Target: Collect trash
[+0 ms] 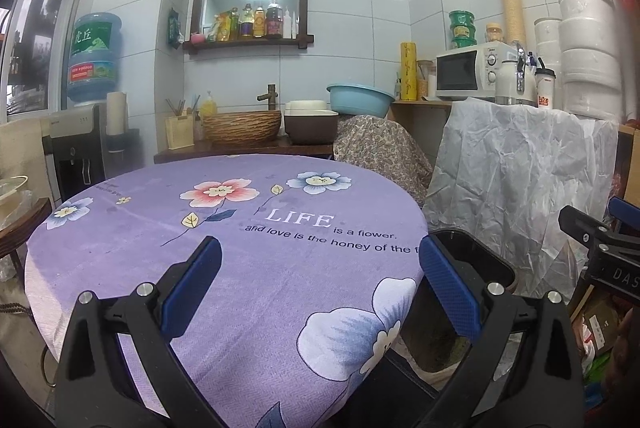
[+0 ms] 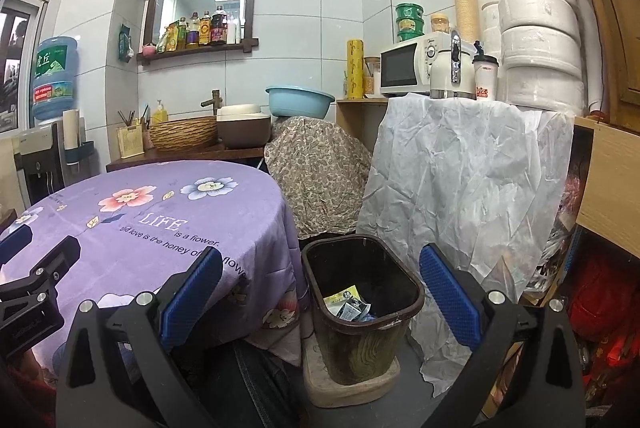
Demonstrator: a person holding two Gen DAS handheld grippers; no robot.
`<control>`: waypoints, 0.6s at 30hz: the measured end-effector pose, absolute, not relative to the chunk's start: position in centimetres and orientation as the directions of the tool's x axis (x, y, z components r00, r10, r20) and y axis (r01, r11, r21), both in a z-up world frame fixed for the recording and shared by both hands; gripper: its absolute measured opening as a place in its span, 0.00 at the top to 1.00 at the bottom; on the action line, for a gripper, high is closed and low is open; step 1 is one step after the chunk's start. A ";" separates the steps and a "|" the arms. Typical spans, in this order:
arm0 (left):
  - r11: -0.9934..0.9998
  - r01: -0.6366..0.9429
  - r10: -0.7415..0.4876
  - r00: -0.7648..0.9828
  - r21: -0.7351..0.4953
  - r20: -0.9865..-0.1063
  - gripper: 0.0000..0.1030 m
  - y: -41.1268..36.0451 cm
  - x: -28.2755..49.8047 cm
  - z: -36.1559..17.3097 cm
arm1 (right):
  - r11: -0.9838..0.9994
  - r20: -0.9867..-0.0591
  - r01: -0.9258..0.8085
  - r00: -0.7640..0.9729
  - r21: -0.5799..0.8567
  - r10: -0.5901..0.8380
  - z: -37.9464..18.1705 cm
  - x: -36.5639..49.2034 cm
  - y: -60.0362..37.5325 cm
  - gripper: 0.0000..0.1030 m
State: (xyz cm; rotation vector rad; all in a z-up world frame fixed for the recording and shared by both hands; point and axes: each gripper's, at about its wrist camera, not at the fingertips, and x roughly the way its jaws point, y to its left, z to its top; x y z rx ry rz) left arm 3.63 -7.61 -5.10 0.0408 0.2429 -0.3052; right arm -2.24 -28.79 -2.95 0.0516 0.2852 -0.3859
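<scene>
A dark brown trash bin (image 2: 362, 312) stands on the floor to the right of a round table, with wrappers (image 2: 348, 304) lying inside it. My right gripper (image 2: 320, 292) is open and empty, held above and in front of the bin. My left gripper (image 1: 320, 284) is open and empty over the table's purple flowered cloth (image 1: 224, 236). The bin's rim (image 1: 472, 248) shows past the table edge in the left wrist view. Each gripper shows at the edge of the other's view: the right gripper's fingers (image 1: 580, 228) and the left gripper's fingers (image 2: 48, 264).
A crumpled white sheet (image 2: 460, 180) drapes a stand to the right of the bin. A patterned cloth (image 2: 320, 168) covers something behind it. A counter with a woven basin (image 1: 242, 126) and a microwave (image 1: 468, 72) lines the back wall. A water dispenser (image 1: 80, 144) stands at the left.
</scene>
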 end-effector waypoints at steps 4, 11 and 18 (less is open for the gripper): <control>0.953 0.303 -0.293 0.924 0.001 -0.245 0.05 -7.6 3.7 -5.1 | 0.926 -0.285 0.378 0.887 -0.005 -0.364 -2.8 -2.3 -28.8 0.05; 0.953 0.303 -0.294 0.924 0.001 -0.246 0.05 -7.6 3.7 -5.0 | 0.926 -0.279 0.378 0.888 -0.009 -0.366 -2.7 -2.3 -28.7 0.05; 0.953 0.303 -0.293 0.923 0.000 -0.248 0.05 -7.7 3.7 -5.0 | 0.926 -0.279 0.377 0.888 -0.010 -0.365 -2.7 -2.3 -28.7 0.05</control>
